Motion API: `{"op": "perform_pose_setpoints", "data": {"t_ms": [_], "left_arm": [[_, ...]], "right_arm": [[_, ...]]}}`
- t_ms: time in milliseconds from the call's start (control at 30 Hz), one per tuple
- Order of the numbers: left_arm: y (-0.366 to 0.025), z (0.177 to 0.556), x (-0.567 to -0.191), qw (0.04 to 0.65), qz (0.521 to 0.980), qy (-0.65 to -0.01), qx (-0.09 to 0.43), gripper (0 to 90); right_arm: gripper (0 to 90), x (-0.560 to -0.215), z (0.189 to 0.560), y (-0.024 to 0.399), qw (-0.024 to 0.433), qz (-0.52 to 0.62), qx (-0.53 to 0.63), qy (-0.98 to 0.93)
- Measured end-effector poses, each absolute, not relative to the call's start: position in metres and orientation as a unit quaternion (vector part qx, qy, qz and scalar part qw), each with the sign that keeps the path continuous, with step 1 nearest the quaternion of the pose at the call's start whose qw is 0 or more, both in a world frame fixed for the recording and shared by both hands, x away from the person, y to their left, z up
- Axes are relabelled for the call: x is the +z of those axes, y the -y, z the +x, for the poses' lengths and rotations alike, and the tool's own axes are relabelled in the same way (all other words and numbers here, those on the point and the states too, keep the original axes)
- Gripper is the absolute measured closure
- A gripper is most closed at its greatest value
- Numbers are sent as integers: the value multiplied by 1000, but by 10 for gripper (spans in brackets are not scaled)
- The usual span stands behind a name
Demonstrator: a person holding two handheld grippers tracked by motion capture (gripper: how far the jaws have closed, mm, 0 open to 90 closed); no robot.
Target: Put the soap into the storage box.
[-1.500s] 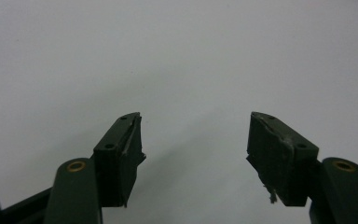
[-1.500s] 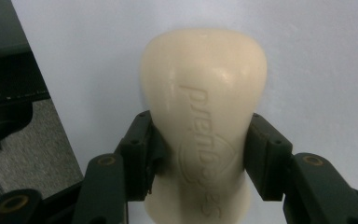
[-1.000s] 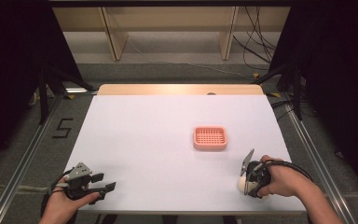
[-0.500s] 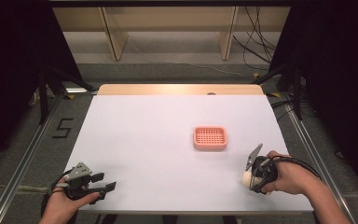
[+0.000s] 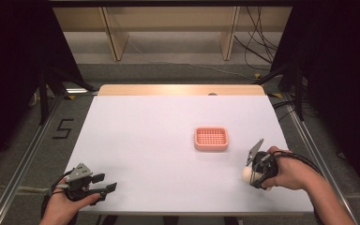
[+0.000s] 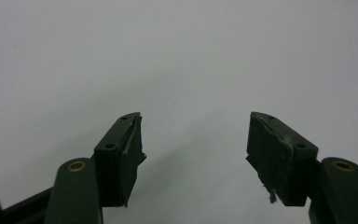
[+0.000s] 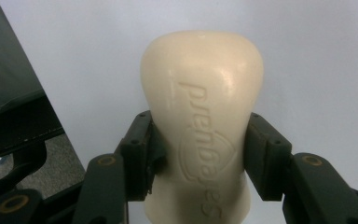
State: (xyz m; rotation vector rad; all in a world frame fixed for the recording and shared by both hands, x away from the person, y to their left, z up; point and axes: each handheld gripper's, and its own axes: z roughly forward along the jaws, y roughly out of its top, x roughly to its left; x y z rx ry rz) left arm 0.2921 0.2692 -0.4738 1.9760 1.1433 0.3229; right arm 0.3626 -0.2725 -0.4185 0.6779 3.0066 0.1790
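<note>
A cream bar of soap (image 7: 203, 121) with embossed lettering sits clamped between the two jaws of my right gripper (image 7: 200, 144), pressed from both sides. From above, that gripper (image 5: 254, 172) is near the table's front right, with the pale soap (image 5: 247, 174) showing at its left side. A pink slotted soap dish (image 5: 211, 138) lies on the white table (image 5: 159, 136), up and left of the right gripper. My left gripper (image 5: 104, 183) rests at the front left corner. Its jaws stand wide apart over bare table, nothing between the fingertips (image 6: 121, 140).
Black cables trail from both grippers over the table's front edge. A wooden strip (image 5: 180, 89) borders the table's far edge. Metal rails (image 5: 28, 154) run along the floor on both sides. Wooden shelf legs (image 5: 115, 35) stand beyond the table.
My right gripper, holding the soap, has shifted a little to the right and away from the front edge. The left gripper has stayed put.
</note>
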Motion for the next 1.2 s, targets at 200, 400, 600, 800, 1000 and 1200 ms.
{"op": "perform_pose_setpoints", "data": {"t_ms": [200,400,600,800,1000,1200], "left_arm": [[-269,292,-474,407,783,-452,130,353],[-268,292,-473,405,785,-452,122,353],[-268,293,-474,412,781,-453,124,354],[-269,293,-473,406,784,-451,131,354],[-270,293,-472,404,786,-449,129,354],[-269,292,-472,410,783,-450,130,354]], "right_arm": [[506,-414,365,272,36,226,62,-972],[506,-408,366,275,48,226,73,-970],[506,-405,369,280,51,225,76,-970],[506,-404,373,280,55,235,78,-967],[506,-402,377,278,59,246,76,-965],[506,-402,381,277,66,229,80,-968]]}}
